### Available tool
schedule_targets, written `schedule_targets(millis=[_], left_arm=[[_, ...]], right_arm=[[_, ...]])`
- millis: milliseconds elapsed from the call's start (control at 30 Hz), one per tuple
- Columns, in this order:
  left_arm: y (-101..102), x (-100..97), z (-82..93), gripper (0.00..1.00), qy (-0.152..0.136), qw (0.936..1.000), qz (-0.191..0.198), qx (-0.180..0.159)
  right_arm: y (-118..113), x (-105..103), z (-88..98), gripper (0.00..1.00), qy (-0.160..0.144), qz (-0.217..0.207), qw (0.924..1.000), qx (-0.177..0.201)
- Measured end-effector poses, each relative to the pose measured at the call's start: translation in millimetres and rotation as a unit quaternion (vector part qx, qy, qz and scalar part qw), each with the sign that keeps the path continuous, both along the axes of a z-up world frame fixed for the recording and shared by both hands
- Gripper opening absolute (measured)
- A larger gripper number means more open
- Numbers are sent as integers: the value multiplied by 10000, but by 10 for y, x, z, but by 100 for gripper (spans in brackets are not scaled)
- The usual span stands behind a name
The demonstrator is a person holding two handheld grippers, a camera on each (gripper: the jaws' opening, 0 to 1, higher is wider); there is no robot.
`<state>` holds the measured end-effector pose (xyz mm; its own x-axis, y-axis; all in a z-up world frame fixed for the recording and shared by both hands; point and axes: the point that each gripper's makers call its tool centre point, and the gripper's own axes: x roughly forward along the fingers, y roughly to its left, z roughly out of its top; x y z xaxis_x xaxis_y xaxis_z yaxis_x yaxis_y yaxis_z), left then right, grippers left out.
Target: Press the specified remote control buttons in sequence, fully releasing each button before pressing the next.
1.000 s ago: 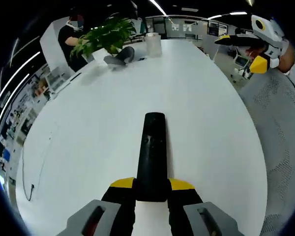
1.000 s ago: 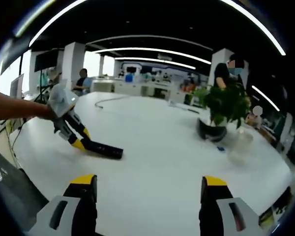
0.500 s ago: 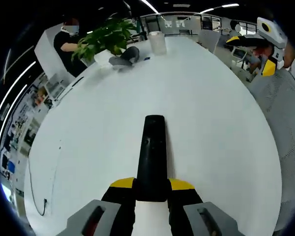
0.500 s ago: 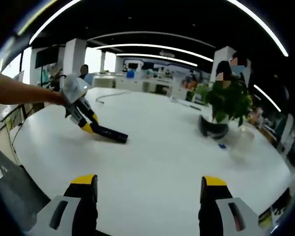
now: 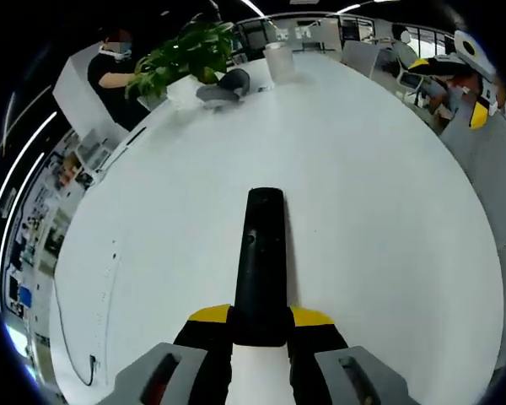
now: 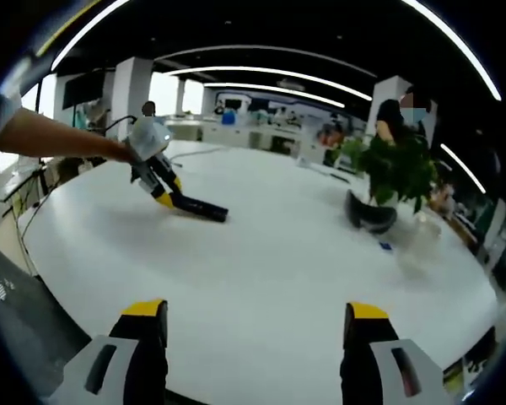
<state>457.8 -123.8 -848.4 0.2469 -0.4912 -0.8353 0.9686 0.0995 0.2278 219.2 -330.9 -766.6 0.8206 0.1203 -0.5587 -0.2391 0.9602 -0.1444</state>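
The left gripper (image 5: 260, 325) is clamped on the near end of the black remote control (image 5: 261, 261), which points out over the middle of the white desk (image 5: 371, 194). The right gripper (image 6: 250, 325) hangs above the desk's edge, jaws wide apart, well away from the potted plant (image 6: 394, 173) near the far edge.

Open-plan office: a large white oval table (image 6: 261, 270), a potted plant (image 6: 394, 173), curved ceiling light strips (image 6: 261, 52), white columns (image 6: 128, 93), background desks with monitors, and a mesh chair (image 5: 499, 169).

left gripper (image 5: 260, 325) clamped, right gripper (image 6: 251, 325) – fingers apart
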Motion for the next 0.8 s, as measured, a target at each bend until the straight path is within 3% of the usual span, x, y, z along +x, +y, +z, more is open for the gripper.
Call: schedule_targets(millis=[433,500,733,767,800], left_arm=[[30,181,-127,23,-43,9993,-143,335],[-3,234,-122,24,-106,9996,-127,207],[-31,275,-113,26,-107,9999,61,70],[-17,324,-102,29,-133,9991,411,-1],[-13,343,-103,32,-142,9991,392,25]], right_arm=[[-12,-1,-12,84,15,-8,10000,-44],[-14,7,10,85,-42,-27,10000,-3],[-17,13,15,86,-66,-37,10000,-35],[-17,14,22,86,-76,-41,10000,-28],[-21,17,29,87,-97,-49,9999,-23]])
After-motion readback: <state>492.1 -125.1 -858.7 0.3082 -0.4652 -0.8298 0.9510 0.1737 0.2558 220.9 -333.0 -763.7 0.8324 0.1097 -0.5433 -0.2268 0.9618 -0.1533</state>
